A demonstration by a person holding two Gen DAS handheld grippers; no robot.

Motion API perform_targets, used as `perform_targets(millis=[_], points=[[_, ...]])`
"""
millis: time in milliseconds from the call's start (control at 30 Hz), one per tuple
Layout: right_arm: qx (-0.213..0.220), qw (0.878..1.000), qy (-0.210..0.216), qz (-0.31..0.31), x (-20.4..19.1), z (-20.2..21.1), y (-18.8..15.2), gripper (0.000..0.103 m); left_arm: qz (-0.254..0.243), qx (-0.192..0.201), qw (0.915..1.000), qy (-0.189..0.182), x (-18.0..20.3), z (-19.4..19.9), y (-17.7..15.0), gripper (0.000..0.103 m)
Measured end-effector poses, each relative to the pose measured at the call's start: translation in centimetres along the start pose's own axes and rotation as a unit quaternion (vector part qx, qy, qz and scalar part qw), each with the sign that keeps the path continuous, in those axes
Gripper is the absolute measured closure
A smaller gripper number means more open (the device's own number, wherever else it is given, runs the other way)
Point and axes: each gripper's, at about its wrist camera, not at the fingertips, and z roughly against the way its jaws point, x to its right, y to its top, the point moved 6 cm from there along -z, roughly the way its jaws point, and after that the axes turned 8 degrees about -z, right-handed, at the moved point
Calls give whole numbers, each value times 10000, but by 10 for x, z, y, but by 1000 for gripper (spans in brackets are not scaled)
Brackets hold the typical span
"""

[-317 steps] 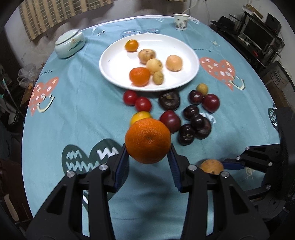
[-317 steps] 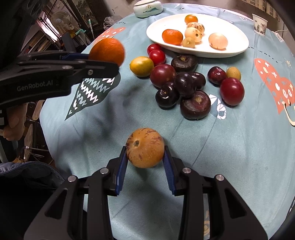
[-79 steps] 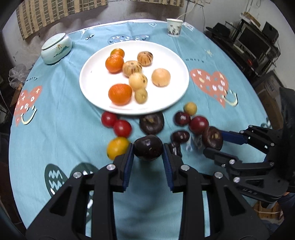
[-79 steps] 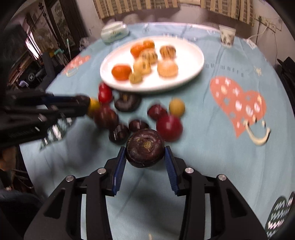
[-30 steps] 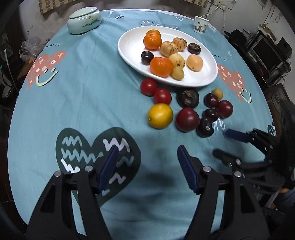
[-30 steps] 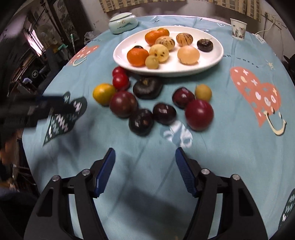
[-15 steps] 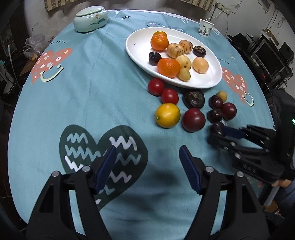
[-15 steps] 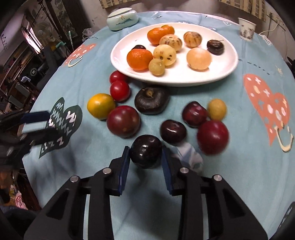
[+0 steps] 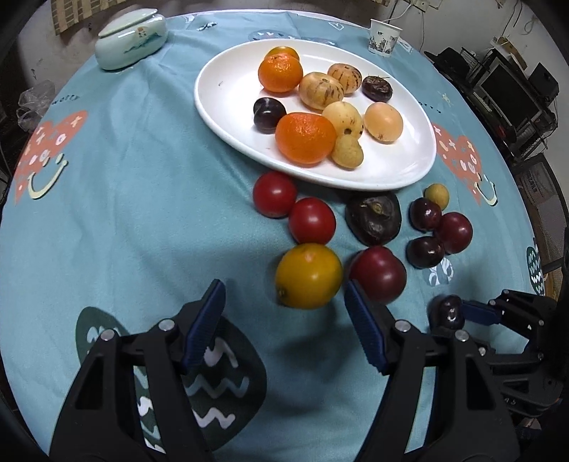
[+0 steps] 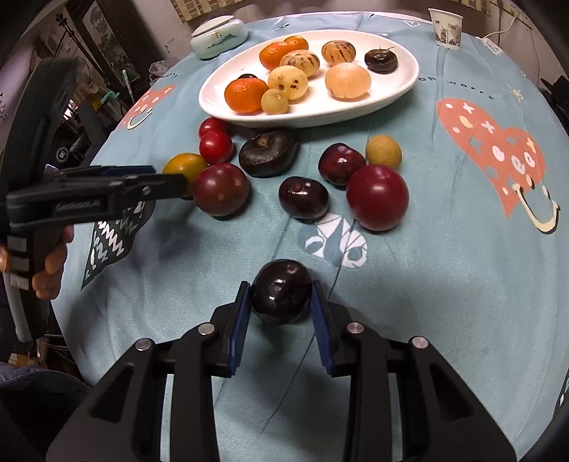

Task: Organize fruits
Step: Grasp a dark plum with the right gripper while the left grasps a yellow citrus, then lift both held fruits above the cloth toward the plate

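Observation:
A white oval plate (image 9: 227,103) (image 10: 398,89) holds oranges, pale speckled fruits and two dark fruits. Loose fruits lie on the cloth in front of it: two red tomatoes (image 9: 311,220), a yellow-orange fruit (image 9: 308,275) (image 10: 184,165), a dark red plum (image 9: 378,273) (image 10: 220,189), a large dark brown fruit (image 9: 373,218) and several small plums. My left gripper (image 9: 284,320) is open, just short of the yellow-orange fruit. My right gripper (image 10: 281,305) is shut on a dark plum (image 10: 281,296) (image 9: 450,312), held near the front of the cloth.
A pale green lidded dish (image 9: 131,33) stands at the back left, a paper cup (image 9: 386,37) at the back right. The round table is covered with a teal cloth (image 9: 142,213) with heart prints. Shelves and clutter surround the table.
My left gripper moved forward toward the yellow-orange fruit, still open. My right gripper pulled back from the pile with the dark plum in it.

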Motion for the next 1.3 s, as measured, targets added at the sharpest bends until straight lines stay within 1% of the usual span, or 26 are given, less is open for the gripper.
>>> perform_targets(millis=[100, 133, 167, 200, 233, 267, 333, 367, 500, 567, 600, 667, 733, 833, 1033, 1300], points=[[2, 10000, -34, 23, -1, 0, 0, 69, 10, -28, 9999, -109, 0, -7, 2, 34], [1, 10000, -58, 39, -1, 0, -1, 69, 8, -19, 9999, -160, 2, -8, 3, 38], [2, 10000, -81, 55, -2, 1, -1, 69, -2, -2, 9998, -223, 3, -8, 3, 45], [5, 9999, -105, 78, -2, 0, -1, 69, -25, 9, 9996, -296, 6, -8, 3, 49], [15, 9999, -134, 106, -3, 0, -1, 69, -54, 18, 9994, -350, 8, -8, 4, 59], [16, 9998, -148, 118, -3, 0, -1, 69, -91, 31, 9991, -404, 11, -7, 4, 64], [20, 9997, -186, 146, -4, 0, -2, 69, -191, 13, 9995, -249, 13, -6, 4, 64], [24, 9997, -198, 158, -4, 0, -2, 69, -203, 24, 9995, -229, 13, -5, 4, 64], [39, 9996, -223, 168, -4, 0, -4, 69, -78, 53, 9999, -106, 9, 2, -1, 64], [48, 9995, -240, 184, -4, 1, -5, 69, -108, 54, 9999, 87, 7, 9, -4, 64], [48, 9995, -243, 192, -5, 1, -4, 69, -162, 29, 9994, 292, 7, 12, -6, 64], [46, 9995, -239, 216, -6, 1, -5, 69, -227, 44, 9985, 502, 9, 21, -11, 64], [65, 9994, -222, 263, -8, 2, -6, 69, -257, 91, 9983, 521, 13, 27, -13, 64], [55, 9991, -196, 385, -14, 2, -8, 69, -381, 165, 9970, 656, 22, 36, -16, 64], [48, 9986, -217, 488, -18, 1, -11, 69, -459, 246, 9962, 703, 30, 48, -21, 64], [50, 9983, -210, 540, -21, 2, -14, 69, -501, 258, 9958, 716, 35, 52, -23, 64]])
